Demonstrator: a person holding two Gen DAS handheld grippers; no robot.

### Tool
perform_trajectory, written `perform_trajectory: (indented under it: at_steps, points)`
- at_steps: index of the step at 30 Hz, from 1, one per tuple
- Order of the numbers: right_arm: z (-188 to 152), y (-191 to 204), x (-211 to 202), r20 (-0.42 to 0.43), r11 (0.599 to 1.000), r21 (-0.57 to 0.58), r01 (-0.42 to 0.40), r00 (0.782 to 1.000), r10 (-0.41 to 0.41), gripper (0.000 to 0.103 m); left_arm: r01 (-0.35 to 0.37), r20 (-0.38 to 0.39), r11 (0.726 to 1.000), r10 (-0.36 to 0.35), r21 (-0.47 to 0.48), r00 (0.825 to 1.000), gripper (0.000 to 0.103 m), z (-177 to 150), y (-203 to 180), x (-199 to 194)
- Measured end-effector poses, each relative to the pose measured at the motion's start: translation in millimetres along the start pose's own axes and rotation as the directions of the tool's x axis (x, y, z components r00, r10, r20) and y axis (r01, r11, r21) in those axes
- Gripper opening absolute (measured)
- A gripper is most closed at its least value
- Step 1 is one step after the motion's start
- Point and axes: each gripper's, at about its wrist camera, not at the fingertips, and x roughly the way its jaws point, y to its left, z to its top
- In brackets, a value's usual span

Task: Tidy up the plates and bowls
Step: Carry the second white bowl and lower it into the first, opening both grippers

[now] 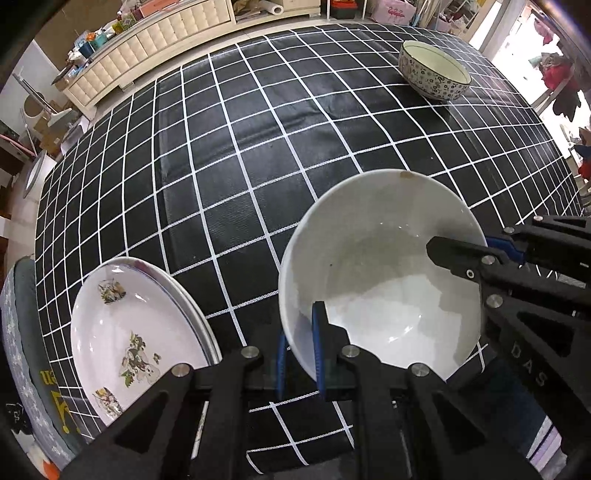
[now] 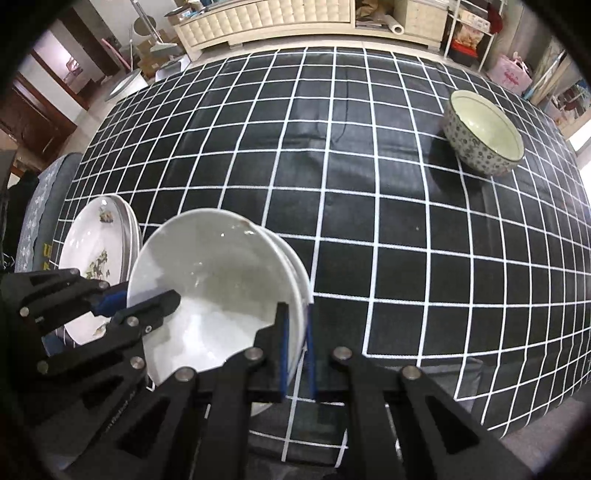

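A white bowl (image 1: 380,273) (image 2: 218,284) is held by both grippers near the table's front edge; the right wrist view shows it nested in further white bowls. My left gripper (image 1: 299,354) is shut on its left rim and also shows in the right wrist view (image 2: 136,306). My right gripper (image 2: 295,350) is shut on the right rim and also shows in the left wrist view (image 1: 476,251). A stack of flower-printed plates (image 1: 136,339) (image 2: 99,258) lies to the bowl's left. A patterned bowl (image 1: 434,70) (image 2: 484,133) stands at the far right.
The table wears a black cloth with a white grid (image 1: 258,147) (image 2: 369,206). A grey chair (image 1: 22,332) stands at the left edge. A cream cabinet (image 2: 266,18) and clutter stand beyond the far edge.
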Motion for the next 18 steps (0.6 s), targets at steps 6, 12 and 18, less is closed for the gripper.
perform_trajectory:
  at_steps: [6, 12, 18]
  points:
    - [-2, 9, 1, -0.002, 0.999, -0.031, 0.031, 1.000, -0.031, 0.011, -0.046, -0.010, 0.999, 0.046, 0.013, 0.999, 0.012, -2, -4, 3]
    - [0, 1, 3, -0.018, 1.000, -0.001, 0.016, 1.000, -0.016, 0.011, -0.020, -0.011, 1.000, 0.020, -0.003, 1.000, 0.017, -4, 0, 1]
    - [0, 0, 0, -0.020, 1.000, 0.015, 0.010, 1.000, -0.010, 0.012, -0.018, 0.023, 1.000, 0.018, -0.010, 1.000, 0.020, -8, 8, -11]
